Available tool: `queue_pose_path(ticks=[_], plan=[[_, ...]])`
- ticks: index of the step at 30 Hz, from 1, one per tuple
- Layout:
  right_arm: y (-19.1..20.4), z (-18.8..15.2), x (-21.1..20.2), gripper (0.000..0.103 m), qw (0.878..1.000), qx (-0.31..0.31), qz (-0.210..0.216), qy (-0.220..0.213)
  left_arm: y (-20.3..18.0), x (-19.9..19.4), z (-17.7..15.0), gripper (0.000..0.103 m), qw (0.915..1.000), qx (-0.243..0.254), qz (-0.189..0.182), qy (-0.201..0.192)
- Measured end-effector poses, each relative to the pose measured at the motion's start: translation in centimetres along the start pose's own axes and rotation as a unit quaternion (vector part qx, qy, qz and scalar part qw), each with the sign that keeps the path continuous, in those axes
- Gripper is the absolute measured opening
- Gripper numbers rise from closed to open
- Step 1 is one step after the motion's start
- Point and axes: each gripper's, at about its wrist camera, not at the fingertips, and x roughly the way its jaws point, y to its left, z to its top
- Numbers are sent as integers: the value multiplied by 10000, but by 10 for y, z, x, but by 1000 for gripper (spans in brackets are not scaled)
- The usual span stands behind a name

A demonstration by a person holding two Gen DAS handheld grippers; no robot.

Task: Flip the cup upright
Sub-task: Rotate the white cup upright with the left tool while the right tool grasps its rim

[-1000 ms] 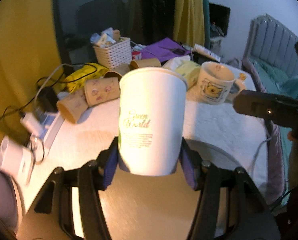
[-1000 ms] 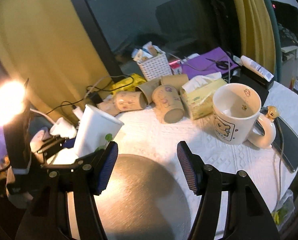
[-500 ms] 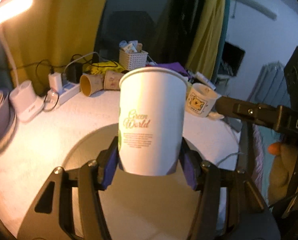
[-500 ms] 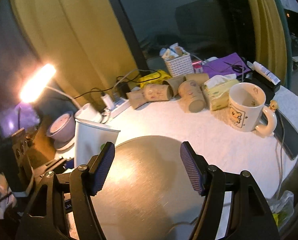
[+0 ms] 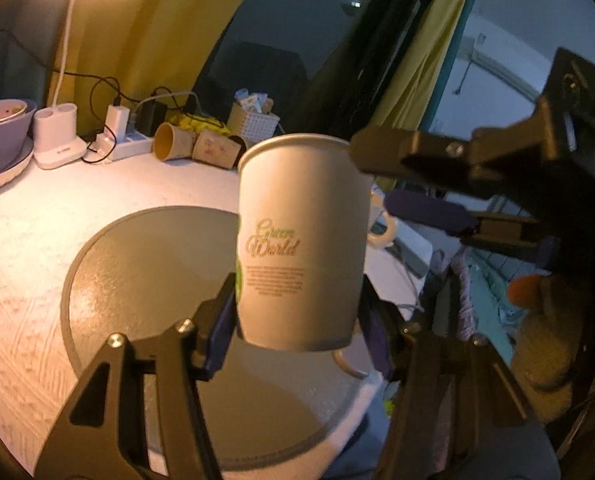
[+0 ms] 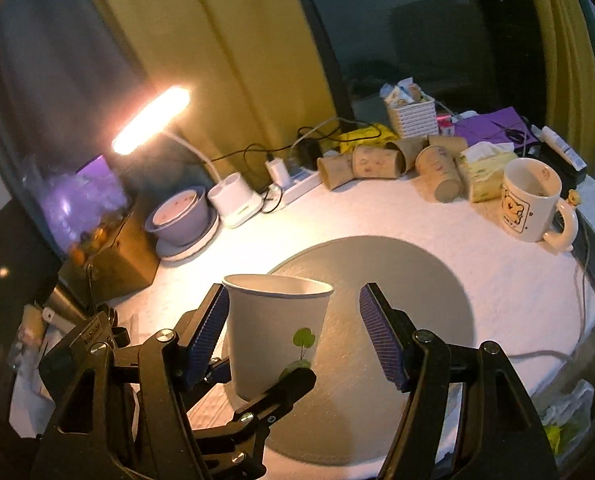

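Note:
A white paper cup (image 5: 301,240) printed "Green World" stands mouth up between the pads of my left gripper (image 5: 297,328), which is shut on its lower part, above the grey round mat (image 5: 145,280). In the right wrist view the same cup (image 6: 273,332) shows mouth up, held low by the left gripper's fingers (image 6: 273,396). My right gripper (image 6: 297,340) is open and empty; the cup sits between its pads, close to the left pad, not touching the right one. The right gripper (image 5: 417,184) also shows beside the cup's rim in the left wrist view.
A bear mug (image 6: 531,200), tissue box (image 6: 487,170), several brown paper cups lying on their sides (image 6: 377,160), a white basket (image 6: 411,114), power strip (image 6: 293,186), lit desk lamp (image 6: 149,120) and a bowl on a plate (image 6: 181,216) line the table's far side.
My left gripper has swung left and back with the cup, which stays upright. My right gripper has closed in so the cup now sits between its open fingers.

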Motion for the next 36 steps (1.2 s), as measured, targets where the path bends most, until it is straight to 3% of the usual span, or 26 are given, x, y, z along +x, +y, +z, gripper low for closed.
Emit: queue_pose_path(ticks=[9, 36], plan=[[20, -15, 9, 71, 9989, 56, 334, 311, 8, -23, -17, 57, 9993, -53, -107, -366], [22, -24, 30, 70, 9945, 233, 618, 814, -2, -29, -32, 57, 9982, 464, -191, -341]])
